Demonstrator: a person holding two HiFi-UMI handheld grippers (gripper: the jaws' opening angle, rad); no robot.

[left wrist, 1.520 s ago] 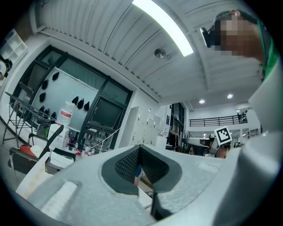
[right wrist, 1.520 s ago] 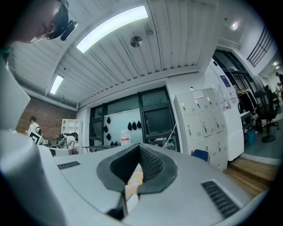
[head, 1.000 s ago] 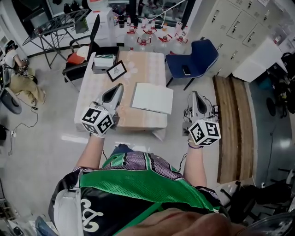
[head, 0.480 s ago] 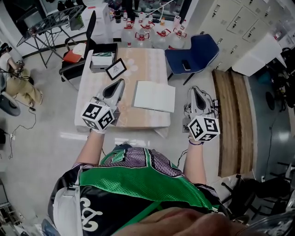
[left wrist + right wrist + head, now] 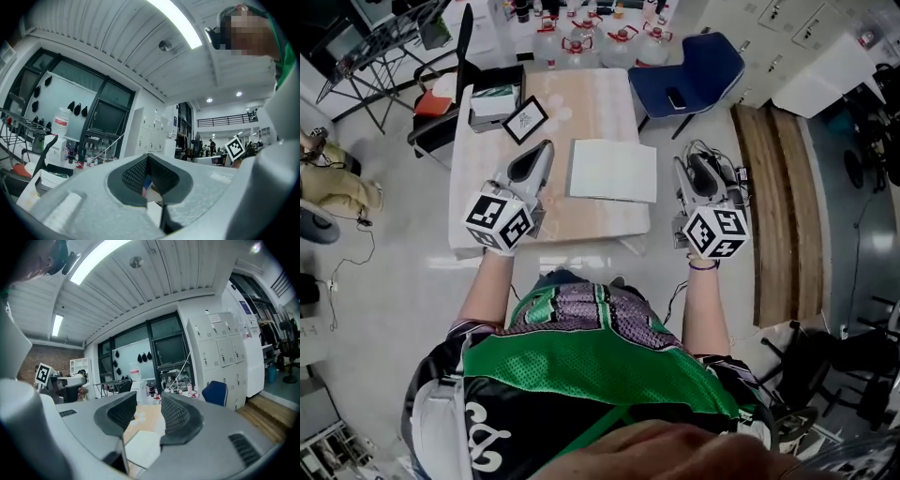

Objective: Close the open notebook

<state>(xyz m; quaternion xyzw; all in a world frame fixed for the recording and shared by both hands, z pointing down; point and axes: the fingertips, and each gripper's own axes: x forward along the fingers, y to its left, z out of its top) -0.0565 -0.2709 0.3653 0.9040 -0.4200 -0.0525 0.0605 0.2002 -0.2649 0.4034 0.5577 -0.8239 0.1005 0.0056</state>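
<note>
Your left gripper (image 5: 545, 147): left of the notebook (image 5: 614, 171), fingers together, empty, waiting | your right gripper (image 5: 694, 160): right of it, fingers just opened wide, nothing between, likely ready to grab.

Left forearm (image 5: 486, 291) and right forearm (image 5: 703, 305) reach forward, well apart. The grey plastic left hand-held gripper (image 5: 544, 150) points level, jaws together, empty. The grey plastic right hand-held gripper (image 5: 695, 161) points nearly level; its jaws, just opening, stand apart with nothing between them.
</note>
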